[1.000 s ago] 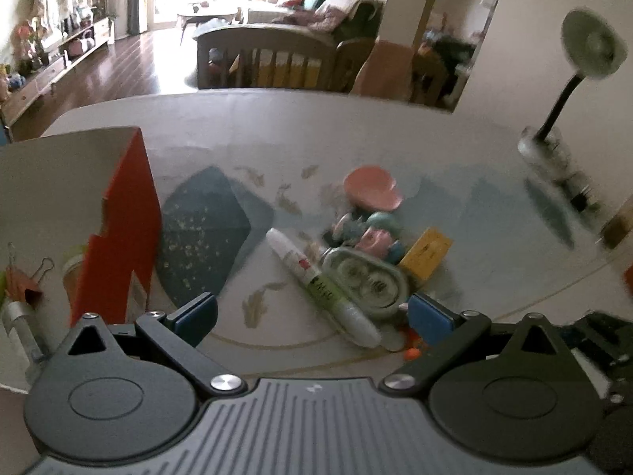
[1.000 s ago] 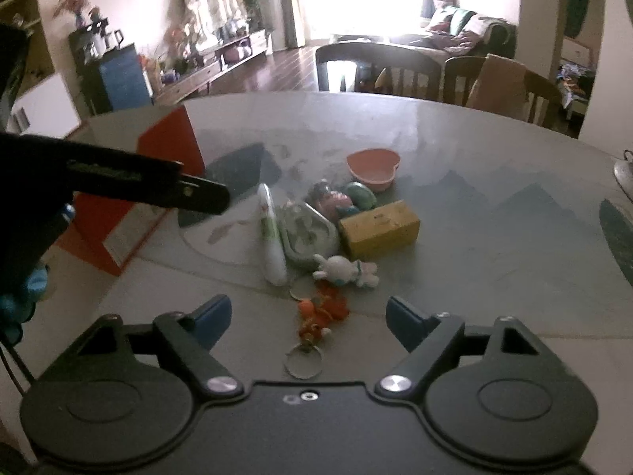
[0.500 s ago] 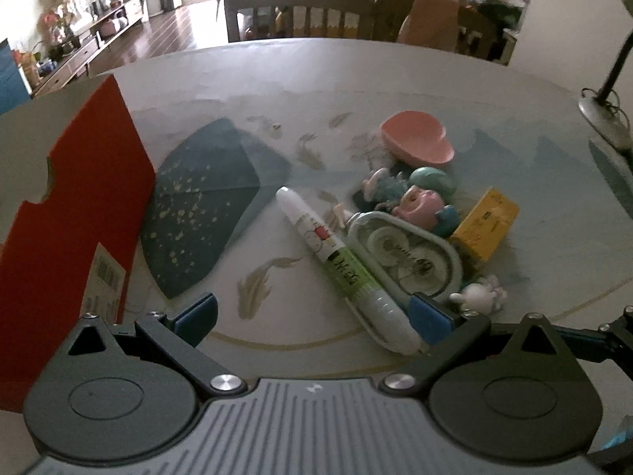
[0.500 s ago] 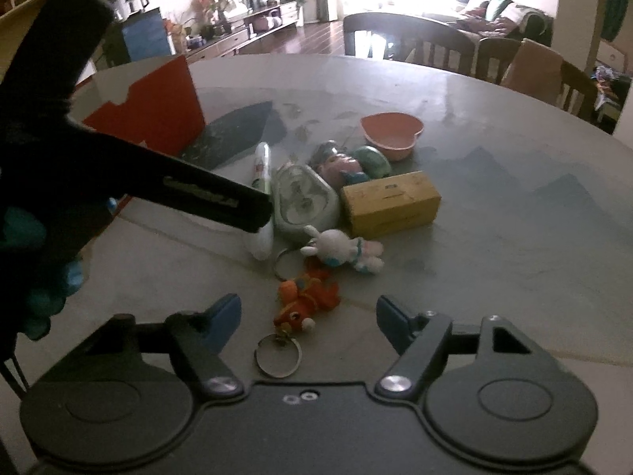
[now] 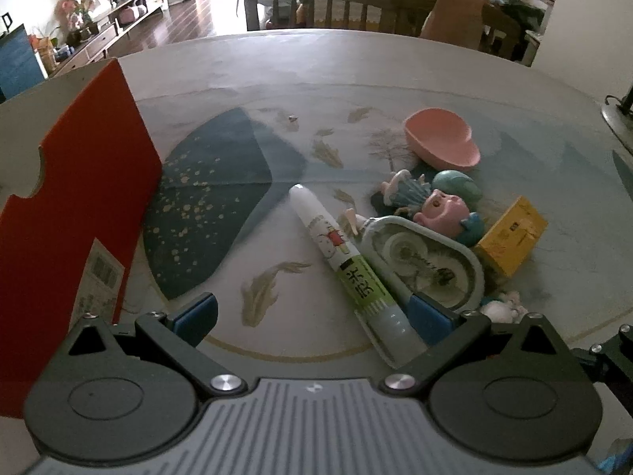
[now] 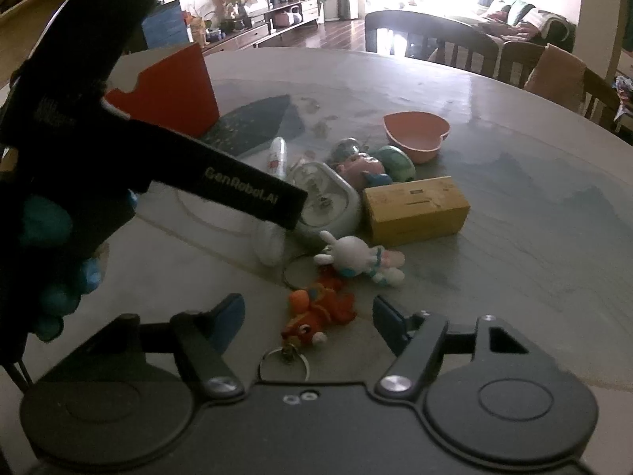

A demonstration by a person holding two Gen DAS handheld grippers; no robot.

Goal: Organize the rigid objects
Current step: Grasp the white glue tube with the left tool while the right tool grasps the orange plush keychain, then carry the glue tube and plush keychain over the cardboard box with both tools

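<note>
Left wrist view: left gripper has its jaws wide apart over the table, nothing between the pads. Its right pad sits just beside the lower end of the white glue pen, which lies diagonally against the grey correction-tape dispenser; contact between pad and pen cannot be judged. Only this view shows the barcode label on the red box at left, and the fish and fan print of the tablecloth.

Right wrist view: right gripper straddles the orange fox keychain. Its jaws have just been closing, yet both pads stand clear of the toy, so no grip. The keychain's metal ring lies at the gripper body's edge. This view alone shows the fox; the left camera catches only part of the white rabbit figure.

Remaining pile, tightly clustered: yellow box, pink pig figure, green round piece, pink heart-shaped dish farthest back.

Obstruction: the left gripper's black arm crosses the right camera's left half, covering the middle of the glue pen and the dispenser's near edge. Blue-gloved fingers hold that tool.
</note>
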